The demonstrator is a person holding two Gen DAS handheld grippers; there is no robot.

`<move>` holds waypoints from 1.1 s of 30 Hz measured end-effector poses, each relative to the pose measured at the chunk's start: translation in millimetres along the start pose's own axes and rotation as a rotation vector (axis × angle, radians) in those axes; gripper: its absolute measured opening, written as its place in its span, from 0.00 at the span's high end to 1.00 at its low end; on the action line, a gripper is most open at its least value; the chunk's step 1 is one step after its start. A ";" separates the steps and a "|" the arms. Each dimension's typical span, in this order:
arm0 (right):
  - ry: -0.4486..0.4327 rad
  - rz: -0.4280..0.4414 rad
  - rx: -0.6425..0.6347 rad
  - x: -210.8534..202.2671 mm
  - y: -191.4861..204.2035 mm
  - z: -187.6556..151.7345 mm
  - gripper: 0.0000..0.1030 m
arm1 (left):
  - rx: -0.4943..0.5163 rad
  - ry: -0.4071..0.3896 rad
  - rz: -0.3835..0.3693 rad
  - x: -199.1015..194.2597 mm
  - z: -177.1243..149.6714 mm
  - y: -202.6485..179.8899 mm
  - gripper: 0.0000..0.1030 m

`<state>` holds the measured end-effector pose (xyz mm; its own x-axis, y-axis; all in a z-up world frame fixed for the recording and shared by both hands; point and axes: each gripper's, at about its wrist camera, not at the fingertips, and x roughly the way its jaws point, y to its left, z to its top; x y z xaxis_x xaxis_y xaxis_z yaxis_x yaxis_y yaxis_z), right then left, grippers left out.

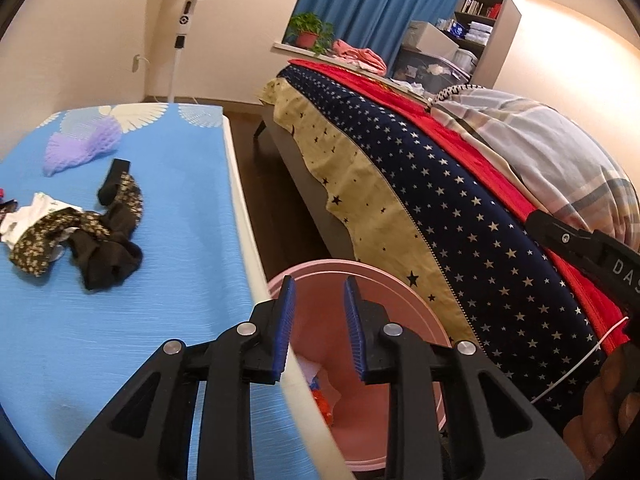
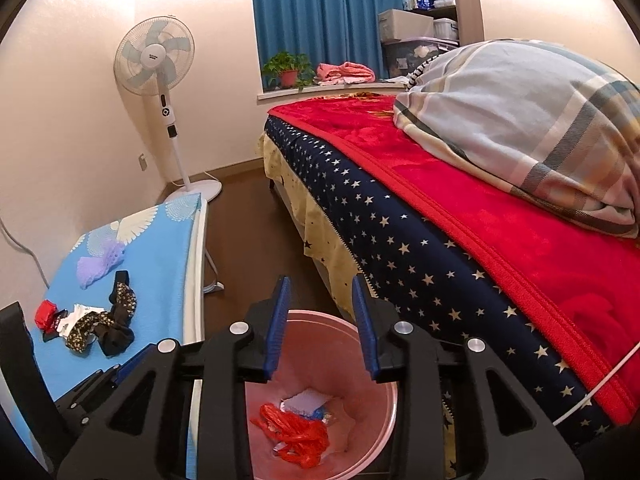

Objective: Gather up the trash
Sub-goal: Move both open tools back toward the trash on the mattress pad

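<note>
A pink bin (image 1: 320,320) stands on the dark floor between a blue-covered table (image 1: 160,200) and the bed (image 1: 440,200). In the right wrist view the pink bin (image 2: 376,420) holds a crumpled red plastic bag (image 2: 296,436) and white paper (image 2: 304,400). My right gripper (image 2: 320,284) hangs over the bin, open, nothing between its blue pads. My left gripper (image 1: 318,284) is over the bin's rim beside the table edge, also open and empty. On the table lie a purple foam net (image 1: 80,148), dark floral cloth (image 1: 92,236), white paper (image 1: 24,216) and a red scrap (image 2: 45,314).
The bed with red blanket (image 2: 460,184) and striped pillow (image 2: 520,120) fills the right side. A standing fan (image 2: 154,56) is in the far corner. A white cord (image 1: 580,360) hangs down the bed's side. A hand (image 1: 600,420) shows at the lower right.
</note>
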<state>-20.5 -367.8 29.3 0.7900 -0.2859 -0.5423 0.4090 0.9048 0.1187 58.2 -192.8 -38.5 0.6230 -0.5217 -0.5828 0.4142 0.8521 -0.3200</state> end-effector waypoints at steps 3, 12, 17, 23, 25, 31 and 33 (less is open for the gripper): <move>-0.005 0.024 -0.004 -1.3 7.1 -1.2 0.68 | 0.003 -0.017 0.022 -8.0 1.6 7.1 0.76; -0.006 0.126 -0.028 7.2 44.3 -8.9 0.68 | -0.043 -0.082 0.134 -34.4 8.6 49.2 0.76; 0.000 0.187 -0.035 17.4 67.3 -13.9 0.68 | -0.091 -0.117 0.224 -45.6 11.9 77.9 0.76; 0.011 0.274 -0.053 33.4 105.5 -21.8 0.68 | -0.127 -0.162 0.331 -60.1 17.4 111.7 0.78; 0.018 0.302 -0.051 39.1 115.3 -23.9 0.68 | -0.143 -0.172 0.362 -63.6 18.8 123.5 0.81; 0.050 0.378 -0.064 57.0 148.5 -32.2 0.68 | -0.182 -0.192 0.438 -73.8 17.9 152.2 0.87; 0.062 0.403 -0.067 62.6 158.3 -35.0 0.68 | -0.194 -0.197 0.460 -75.4 19.4 161.9 0.88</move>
<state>77.7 -231.4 -15.0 0.8507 0.1136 -0.5132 0.0400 0.9595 0.2787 91.2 -16.3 -31.9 0.8319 -0.0750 -0.5498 -0.0494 0.9769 -0.2080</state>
